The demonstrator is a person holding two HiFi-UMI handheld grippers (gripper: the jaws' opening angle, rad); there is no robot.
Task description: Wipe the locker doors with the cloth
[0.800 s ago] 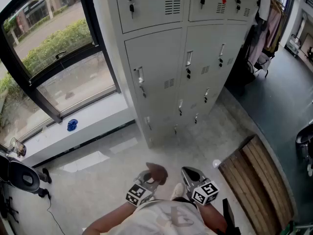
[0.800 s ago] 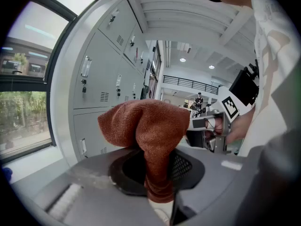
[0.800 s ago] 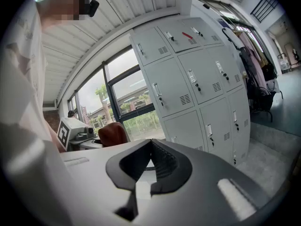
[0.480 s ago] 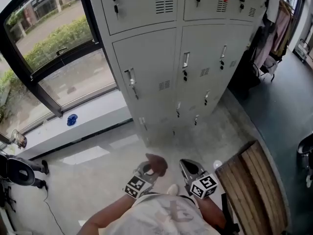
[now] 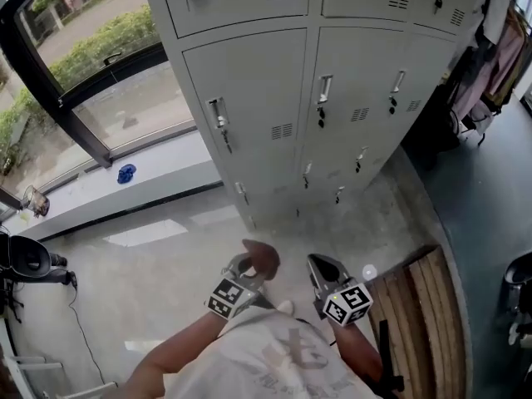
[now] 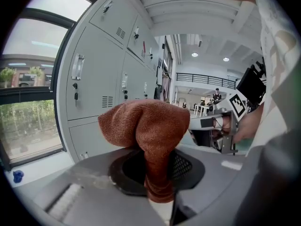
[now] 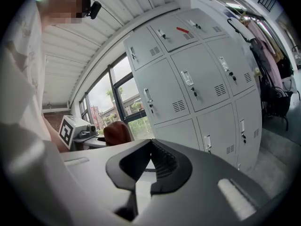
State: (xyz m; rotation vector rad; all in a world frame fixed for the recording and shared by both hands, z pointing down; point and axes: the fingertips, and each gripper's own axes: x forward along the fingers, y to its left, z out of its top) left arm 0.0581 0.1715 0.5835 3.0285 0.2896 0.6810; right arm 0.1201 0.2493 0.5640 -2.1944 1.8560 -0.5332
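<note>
No text or number is legible. The faint print on the person's shirt (image 5: 293, 364) cannot be read.

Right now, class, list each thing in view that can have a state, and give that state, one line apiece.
left gripper, shut on the brown cloth.
brown cloth, bunched up above the jaws, not touching any door.
right gripper, shut with nothing between its jaws.
locker doors, all those in view shut.
</note>
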